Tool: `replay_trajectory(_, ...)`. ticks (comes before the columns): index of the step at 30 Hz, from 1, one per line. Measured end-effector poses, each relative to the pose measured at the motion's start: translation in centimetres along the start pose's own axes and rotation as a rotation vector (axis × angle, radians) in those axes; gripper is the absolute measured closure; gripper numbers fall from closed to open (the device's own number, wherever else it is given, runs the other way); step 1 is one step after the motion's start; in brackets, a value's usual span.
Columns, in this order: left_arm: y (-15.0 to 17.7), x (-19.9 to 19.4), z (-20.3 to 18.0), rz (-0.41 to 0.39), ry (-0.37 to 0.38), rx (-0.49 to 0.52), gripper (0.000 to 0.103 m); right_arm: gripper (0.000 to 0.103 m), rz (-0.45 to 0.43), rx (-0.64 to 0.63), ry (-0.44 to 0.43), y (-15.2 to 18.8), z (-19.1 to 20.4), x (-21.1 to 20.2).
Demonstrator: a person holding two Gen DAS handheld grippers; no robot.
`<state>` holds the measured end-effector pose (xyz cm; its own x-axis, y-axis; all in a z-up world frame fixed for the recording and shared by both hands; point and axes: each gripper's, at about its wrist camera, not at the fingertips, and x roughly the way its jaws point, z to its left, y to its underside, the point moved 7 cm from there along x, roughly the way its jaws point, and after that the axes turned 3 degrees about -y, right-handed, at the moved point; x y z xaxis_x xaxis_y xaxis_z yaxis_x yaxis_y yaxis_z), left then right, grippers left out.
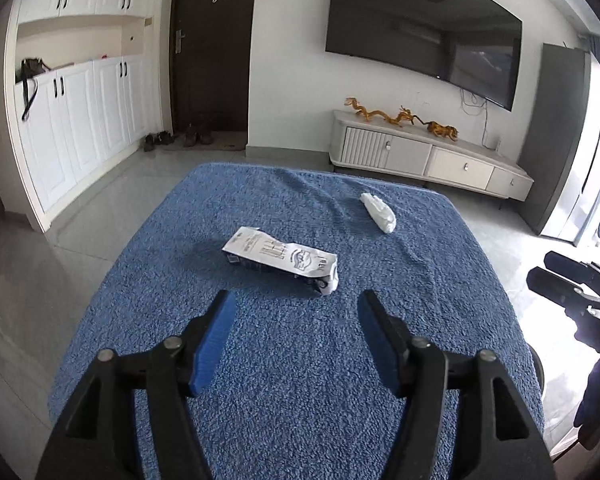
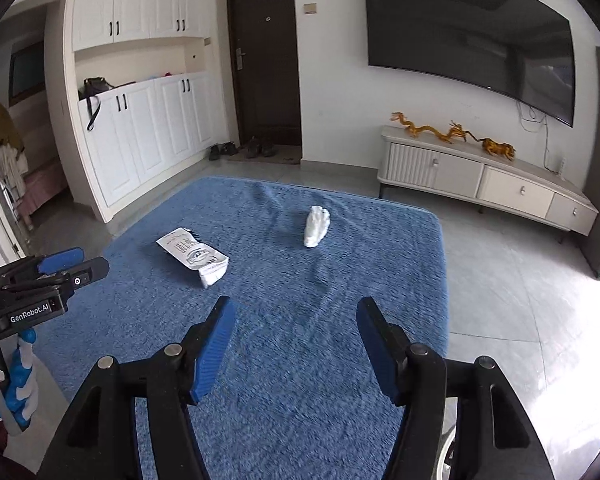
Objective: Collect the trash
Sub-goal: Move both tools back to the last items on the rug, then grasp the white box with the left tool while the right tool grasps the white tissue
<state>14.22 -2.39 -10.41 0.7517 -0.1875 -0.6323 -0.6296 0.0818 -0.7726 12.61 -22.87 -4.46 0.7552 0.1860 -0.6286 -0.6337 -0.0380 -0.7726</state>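
Blue terry cloth (image 1: 300,360) covers the table on which two pieces of trash lie: a flattened printed wrapper (image 1: 280,255) and a crumpled white tissue (image 1: 378,213). Both grippers are shown with jaws parted and nothing between them; no pad touches either item. Seen from the left gripper (image 1: 296,304), the wrapper lies just ahead of the fingertips, its crumpled near end slightly toward the right finger, while the tissue lies farther ahead and beyond the right finger. Seen from the right gripper (image 2: 296,306), the tissue (image 2: 316,227) lies well ahead, roughly between the fingers, and the wrapper (image 2: 194,256) ahead and outside the left finger. A clean pick is judged to require that the left gripper be lowered until one pad slides under the wrapper's raised, crumpled end, since the flat end offers little purchase on the pile. The tissue is best straddled across its narrow width. Snagging the cloth is the likely fault.
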Motion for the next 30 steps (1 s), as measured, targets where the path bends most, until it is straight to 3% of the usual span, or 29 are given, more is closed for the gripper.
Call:
replay_trajectory(10,1.2,8.3,2.3,0.203,0.176,-0.228,0.034,0.038,0.066,-0.019,-0.037,-1.7,-0.8,6.3)
replay_trajectory(16,0.1,14.6,2.0,0.302,0.278,-0.344,0.033,0.035,0.109,-0.013,-0.089,-2.7,-1.9,11.9)
replay_trajectory(22,-1.5,19.2,1.3,0.338,0.265,-0.385,0.033,0.031,0.137,0.005,-0.119,-4.8,-3.1,17.8)
replay_trajectory(30,-4.3,23.0,0.1,0.326,0.157,-0.288,0.035,0.031,0.174,0.079,-0.103,-6.6,-5.4,24.4)
